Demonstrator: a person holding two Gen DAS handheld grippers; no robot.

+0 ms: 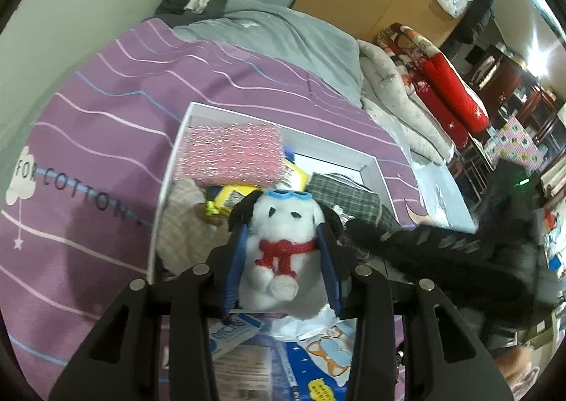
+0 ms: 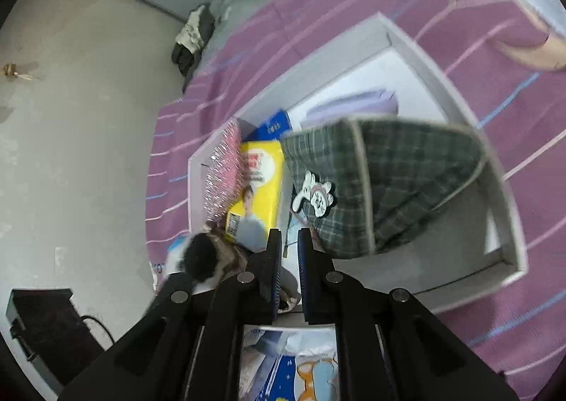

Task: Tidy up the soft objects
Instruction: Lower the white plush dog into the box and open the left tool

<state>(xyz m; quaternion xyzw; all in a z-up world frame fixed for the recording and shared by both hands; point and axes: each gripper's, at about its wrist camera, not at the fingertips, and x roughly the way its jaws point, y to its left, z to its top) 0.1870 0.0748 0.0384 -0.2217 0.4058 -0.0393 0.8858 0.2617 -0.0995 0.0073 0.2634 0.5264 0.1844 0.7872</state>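
On a purple striped bed (image 1: 106, 118), a white box (image 1: 198, 111) is part-filled; left tongs (image 1: 283, 242) are clamped on a plush dog (image 1: 283, 224) not yet placed; right tongs (image 2: 290, 242) are closed, empty.

The left hand-held gripper (image 1: 283, 252) is clamping a white plush dog (image 1: 283, 245) above the white box (image 1: 375, 171) on the bed (image 1: 106, 125).

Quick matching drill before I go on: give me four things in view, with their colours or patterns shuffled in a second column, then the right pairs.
Things:
1. plush dog in the left gripper
2. scarf on the dog
3. fabric bin in the white box
4. fuzzy cloth at the box's far end

Colours:
A. pink
B. green plaid
C. red
D. white with black ears

Pairs: 1-D, 2-C, 3-B, 4-A
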